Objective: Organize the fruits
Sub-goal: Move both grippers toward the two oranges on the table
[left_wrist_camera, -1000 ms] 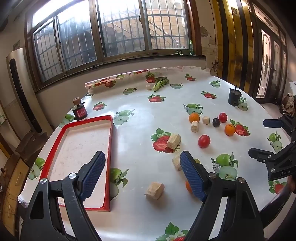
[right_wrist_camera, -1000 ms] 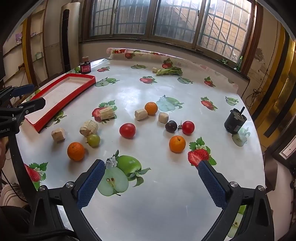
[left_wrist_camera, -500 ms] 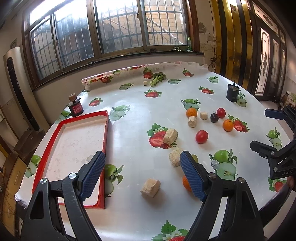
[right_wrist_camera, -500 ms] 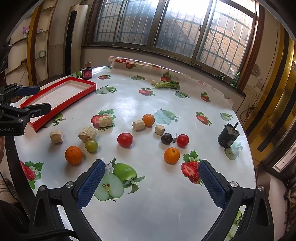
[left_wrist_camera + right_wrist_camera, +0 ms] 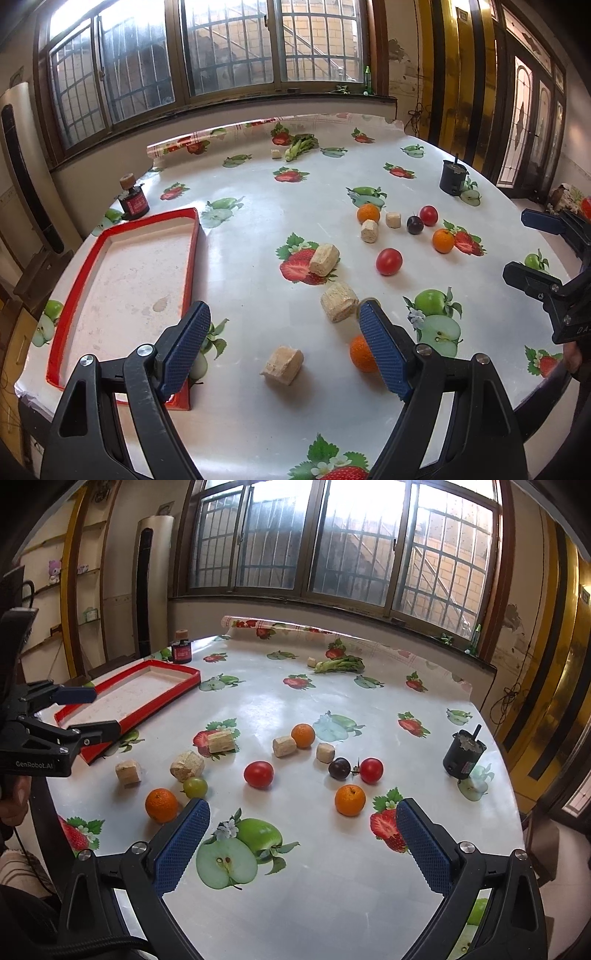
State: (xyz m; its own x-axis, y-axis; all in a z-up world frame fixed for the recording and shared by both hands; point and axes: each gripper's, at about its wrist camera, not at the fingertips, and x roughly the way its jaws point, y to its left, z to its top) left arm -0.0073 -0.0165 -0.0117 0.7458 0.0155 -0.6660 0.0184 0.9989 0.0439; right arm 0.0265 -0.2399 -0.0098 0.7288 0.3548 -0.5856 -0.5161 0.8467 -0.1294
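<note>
A red-rimmed tray lies empty at the table's left. Loose fruit sits on the printed tablecloth: three oranges, two red tomatoes, a dark plum and a green grape. My left gripper is open above the near edge, an orange half hidden behind its right finger. My right gripper is open and empty above the printed apple, short of the fruit.
Several beige cork-like blocks lie among the fruit. A black cup stands at the right, a small dark jar behind the tray, a green vegetable at the far edge.
Both grippers have pulled up and back a little from the table. The fruit sits lower and smaller in view. Nothing was picked up; jaws stay open.
</note>
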